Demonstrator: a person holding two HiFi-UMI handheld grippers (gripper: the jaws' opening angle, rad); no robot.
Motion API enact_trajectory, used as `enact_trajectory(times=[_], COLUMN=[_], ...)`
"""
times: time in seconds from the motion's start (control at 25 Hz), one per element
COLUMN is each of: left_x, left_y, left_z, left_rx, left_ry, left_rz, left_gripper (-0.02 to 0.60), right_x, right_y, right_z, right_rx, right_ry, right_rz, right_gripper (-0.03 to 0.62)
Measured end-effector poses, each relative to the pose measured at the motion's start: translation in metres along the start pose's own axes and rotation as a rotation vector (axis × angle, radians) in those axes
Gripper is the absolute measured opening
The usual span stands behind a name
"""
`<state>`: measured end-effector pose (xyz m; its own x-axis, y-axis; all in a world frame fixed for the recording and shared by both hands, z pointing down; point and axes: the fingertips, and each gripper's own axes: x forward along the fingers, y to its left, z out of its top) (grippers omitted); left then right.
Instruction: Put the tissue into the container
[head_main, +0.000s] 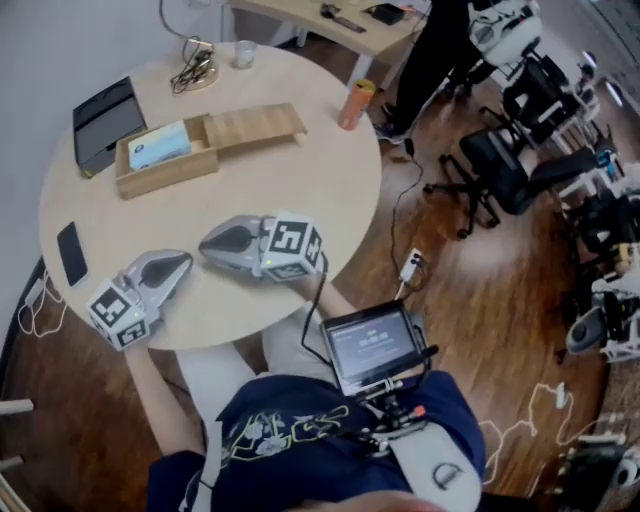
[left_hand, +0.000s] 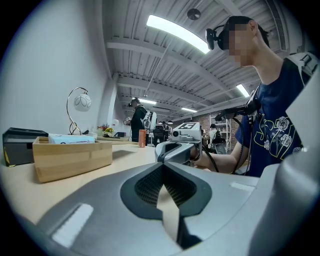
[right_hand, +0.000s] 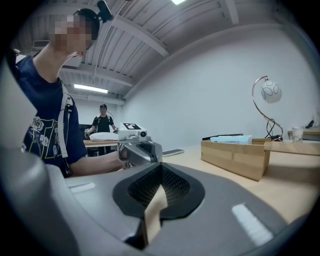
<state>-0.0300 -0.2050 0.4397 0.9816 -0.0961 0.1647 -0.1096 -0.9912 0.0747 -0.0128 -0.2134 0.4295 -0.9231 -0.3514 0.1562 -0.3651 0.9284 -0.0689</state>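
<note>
The light blue tissue pack (head_main: 158, 144) lies inside the open wooden container (head_main: 167, 169) at the table's far left; its lid (head_main: 255, 125) is slid out to the right. Both grippers rest on the table near the front edge, well short of the container. My left gripper (head_main: 183, 262) is shut and holds nothing. My right gripper (head_main: 206, 242) is likewise shut and empty, its tip close to the left one's. The left gripper view has its shut jaws (left_hand: 162, 169) pointing at the right gripper (left_hand: 176, 150), with the container (left_hand: 72, 157) to the left. The right gripper view looks over its shut jaws (right_hand: 160, 172) at the container (right_hand: 235, 156).
A black case (head_main: 100, 120) sits behind the container, and a phone (head_main: 72, 252) lies at the table's left edge. At the back stand a wire lamp (head_main: 195, 65), a glass (head_main: 244, 53) and an orange can (head_main: 355, 103). Office chairs (head_main: 510, 165) and cables fill the floor to the right.
</note>
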Motion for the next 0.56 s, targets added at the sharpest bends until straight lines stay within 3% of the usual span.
enact_trajectory(times=[0.2,0.56], left_x=[0.009,0.020], left_y=[-0.001,-0.003], left_z=[0.006,0.016], left_rx=[-0.002,0.016], left_ry=[-0.016,-0.038], left_rz=[0.038,0.021], left_gripper=[0.003,0.003], right_x=[-0.012,-0.026], right_y=[0.002,-0.002], right_z=[-0.001,0.000], right_rx=[-0.005,-0.019], right_ry=[0.006,0.037], right_rz=[-0.005,-0.036], right_gripper=[0.002,0.002])
